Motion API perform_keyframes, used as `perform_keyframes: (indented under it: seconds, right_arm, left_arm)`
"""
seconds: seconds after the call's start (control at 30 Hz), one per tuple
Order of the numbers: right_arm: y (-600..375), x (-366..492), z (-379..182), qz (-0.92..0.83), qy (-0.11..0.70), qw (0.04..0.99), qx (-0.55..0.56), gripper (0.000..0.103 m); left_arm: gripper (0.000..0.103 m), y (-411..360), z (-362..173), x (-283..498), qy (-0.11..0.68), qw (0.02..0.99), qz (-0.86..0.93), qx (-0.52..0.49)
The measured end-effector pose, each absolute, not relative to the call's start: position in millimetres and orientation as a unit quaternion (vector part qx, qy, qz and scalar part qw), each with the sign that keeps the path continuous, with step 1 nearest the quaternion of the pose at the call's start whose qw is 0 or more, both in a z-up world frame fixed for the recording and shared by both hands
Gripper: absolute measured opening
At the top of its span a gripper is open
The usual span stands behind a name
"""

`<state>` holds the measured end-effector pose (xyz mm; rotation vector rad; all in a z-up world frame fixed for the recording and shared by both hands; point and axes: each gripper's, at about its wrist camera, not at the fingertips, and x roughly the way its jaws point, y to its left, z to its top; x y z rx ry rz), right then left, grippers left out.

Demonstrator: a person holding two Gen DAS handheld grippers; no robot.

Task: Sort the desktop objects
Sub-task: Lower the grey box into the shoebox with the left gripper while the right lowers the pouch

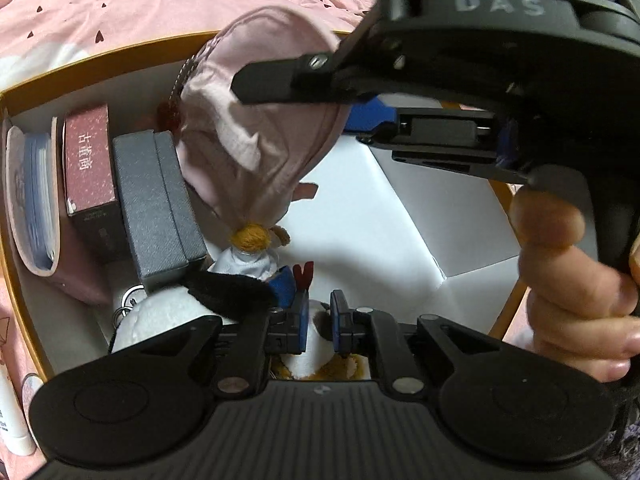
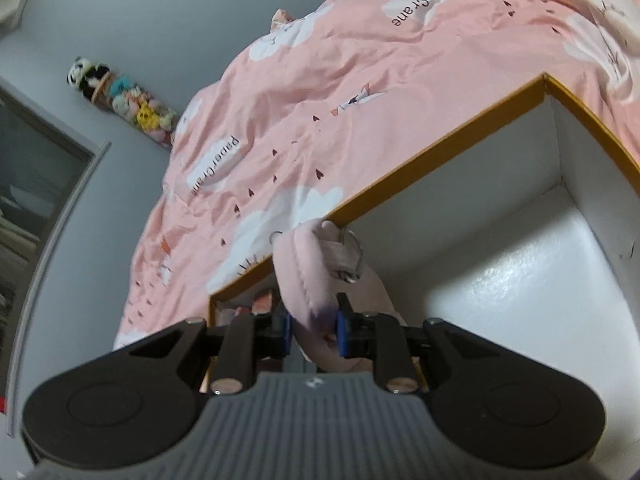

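An orange-rimmed box [image 1: 92,60] with a white inside lies on a pink bedsheet. My right gripper [image 2: 314,330] is shut on a pink cloth cap [image 2: 308,276] and holds it above the box; it also shows in the left wrist view [image 1: 256,120], hanging over the box. My left gripper [image 1: 319,328] is closed down on a white plush toy [image 1: 316,344] low in the box. A small doll with orange hair [image 1: 252,240] lies just beyond it.
Along the box's left side stand a grey case [image 1: 156,204], a dark red carton [image 1: 90,160] and a pale blue and pink pouch [image 1: 32,200]. The box's right half shows a bare white floor [image 2: 520,280]. A white tube [image 1: 12,420] lies outside at the left.
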<state>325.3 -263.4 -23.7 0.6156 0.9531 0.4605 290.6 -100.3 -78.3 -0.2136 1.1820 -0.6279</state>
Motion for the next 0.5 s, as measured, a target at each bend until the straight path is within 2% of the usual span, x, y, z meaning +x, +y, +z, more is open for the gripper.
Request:
perform_keyframes:
  seconds: [0.17, 0.5]
  right_arm:
    - [-259, 324, -21, 0.217, 0.447, 0.825, 0.269, 0.021]
    - [-254, 331, -52, 0.194, 0.489, 0.802, 0.282, 0.022]
  left_arm:
    - [0.012, -100, -79, 290, 0.552, 0.775, -0.294, -0.098]
    - [0.012, -93, -80, 288, 0.555, 0.769, -0.299, -0.109]
